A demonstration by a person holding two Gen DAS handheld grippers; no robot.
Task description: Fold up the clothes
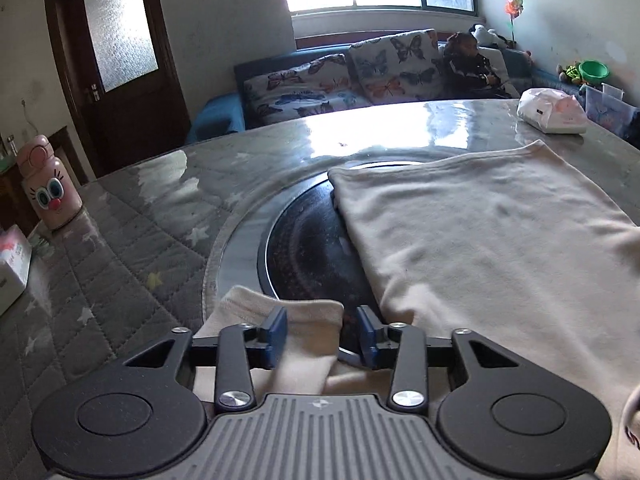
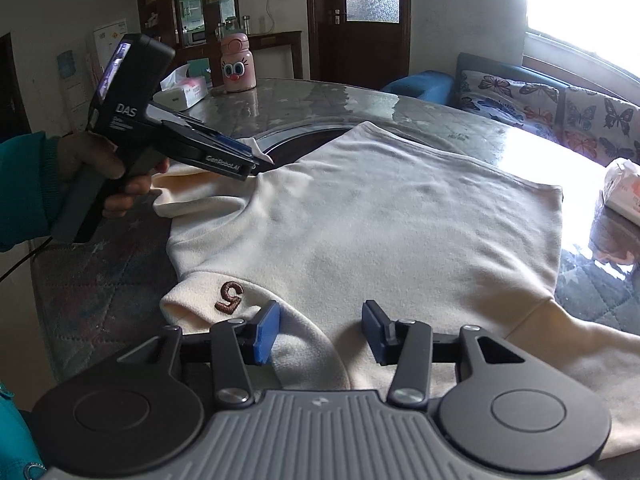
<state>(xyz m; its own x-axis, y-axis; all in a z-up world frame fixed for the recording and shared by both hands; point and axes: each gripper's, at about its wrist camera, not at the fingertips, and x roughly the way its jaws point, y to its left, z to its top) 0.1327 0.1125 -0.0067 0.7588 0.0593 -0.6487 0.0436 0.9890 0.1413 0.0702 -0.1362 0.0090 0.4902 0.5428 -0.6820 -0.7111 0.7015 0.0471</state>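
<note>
Shirt: cream top (image 2: 380, 224) lies spread flat on the table (image 1: 132, 216), hem toward the far edge, body partly over the dark round inset (image 1: 308, 248) at the table's middle.
Sleeve, left side: a cream cuff (image 1: 288, 316) lies between the blue pads of my left gripper (image 1: 322, 330); from the right wrist view the same sleeve (image 2: 192, 192) bunches under that tool.
Left gripper: jaws stand apart, one pad on each side of the cuff, not pressed on it. The right pad sits over the dark inset. Seen from the right wrist, its tip (image 2: 256, 162) lies low over the shirt's shoulder.
Left hand: my hand (image 2: 104, 172) wraps the handle, teal sleeve (image 2: 24, 188) at the wrist.
Right gripper: my right gripper (image 2: 320, 330) hangs spread wide above the near sleeve. No cloth between the pads; whether they touch the fabric below I cannot tell.
Sleeve, near side: cuff (image 2: 208, 304) folded across the shirt's lower part, a brown embroidered mark (image 2: 230, 296) on it, just left of my left pad.
Table: grey quilted cover with pale stars, glossy on top.
Other things: pink bottle (image 2: 237, 65) with a cartoon face at the far edge; tissue box (image 2: 184, 94) beside it; a white packet (image 1: 554, 114) near the shirt's hem corner.
Room: butterfly cushions (image 1: 344, 80) on a blue couch beyond the table, a person (image 1: 468, 66) seated there, dark door (image 1: 116, 48) to the left.
</note>
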